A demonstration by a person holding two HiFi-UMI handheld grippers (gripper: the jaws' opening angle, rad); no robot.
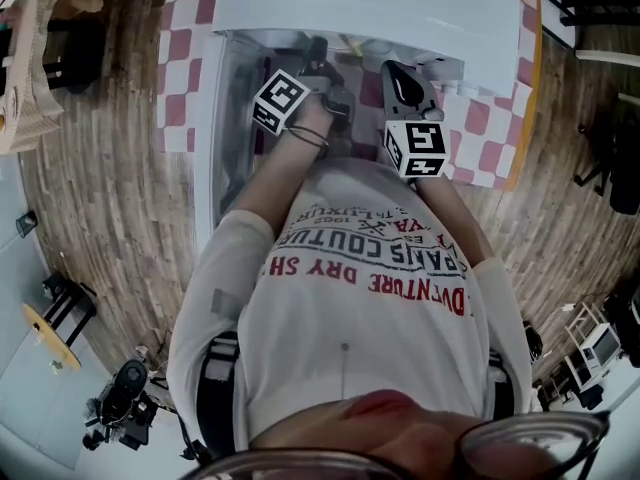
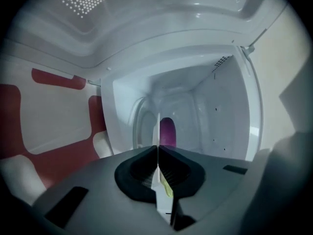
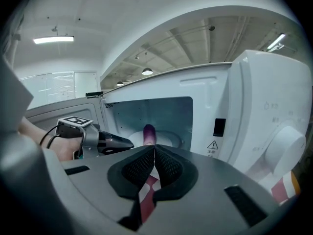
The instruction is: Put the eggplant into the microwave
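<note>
The purple eggplant (image 2: 167, 131) (image 3: 148, 132) lies inside the open white microwave (image 1: 360, 8) (image 3: 254, 106), on its glass turntable (image 3: 168, 137). My left gripper (image 1: 318, 63) (image 2: 157, 148) is shut and empty. It is just in front of the cavity mouth, pointing in at the eggplant, and it shows at the left of the right gripper view (image 3: 128, 143). My right gripper (image 1: 397, 68) (image 3: 154, 150) is also shut on nothing. It is held a little further back, facing the cavity. The microwave door (image 2: 54, 111) (image 3: 54, 112) stands swung open to the left.
The microwave sits on a red and white checkered cloth (image 1: 480, 128). Its control panel with a round knob (image 3: 283, 148) is right of the cavity. Wooden floor (image 1: 100, 198) surrounds the table, with a tripod (image 1: 120, 398) at the lower left.
</note>
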